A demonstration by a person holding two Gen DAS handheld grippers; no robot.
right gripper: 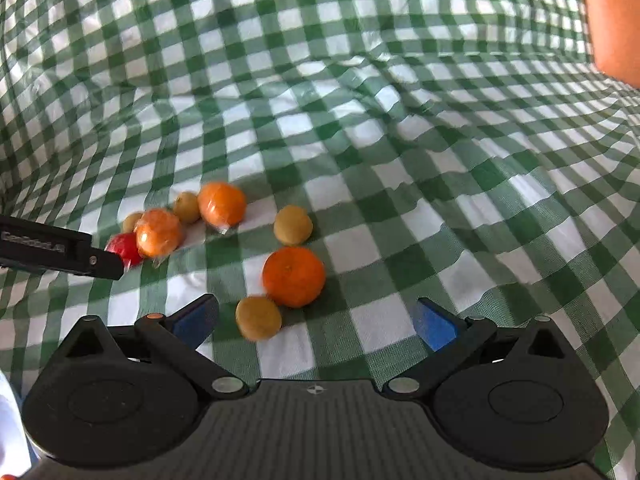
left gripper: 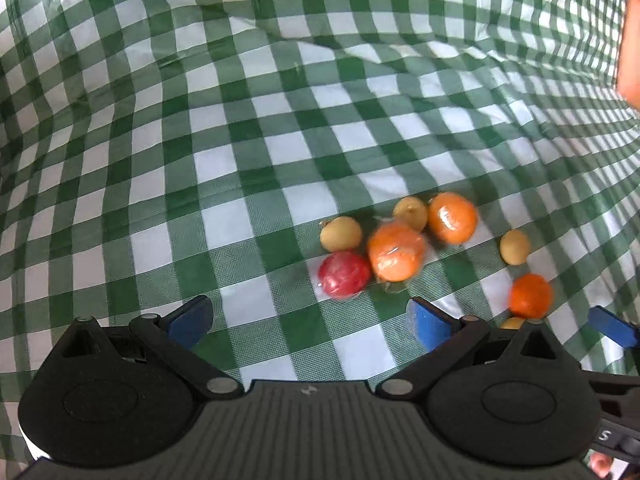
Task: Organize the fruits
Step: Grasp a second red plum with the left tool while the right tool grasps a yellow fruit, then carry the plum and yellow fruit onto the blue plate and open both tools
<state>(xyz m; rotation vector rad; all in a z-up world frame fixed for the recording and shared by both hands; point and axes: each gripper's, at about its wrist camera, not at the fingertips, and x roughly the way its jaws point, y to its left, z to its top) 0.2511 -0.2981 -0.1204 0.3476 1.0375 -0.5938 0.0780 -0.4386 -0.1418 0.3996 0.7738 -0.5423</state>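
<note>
Fruit is scattered loose on a wrinkled green-and-white checked cloth; no bowl or tray is seen in either view, so the sorting target cannot be told. Left gripper is held low over the cloth with jaws spread wide and nothing between them, lined up on the near cluster: a red fruit lies just ahead of the blue pads, touching a wrapped orange, with a second wrapped orange and two small yellow-brown fruits packed close behind. Right gripper is likewise spread and empty, aimed at a bare orange and a small yellow fruit touching it, the latter sitting just ahead of the left pad. Another small yellow one lies just beyond the orange, apart from the cluster. The wide jaw opening is judged to be pre-grasp clearance for round items. Split of work looks deliberate: each gripper is faced at its own group, so no crossing is needed. Film on the wrapped oranges is likely slippery, and round fruit may roll off cloth ridges if nudged. Frames are slightly motion-blurred. An orange shape at far right is unidentified.
</note>
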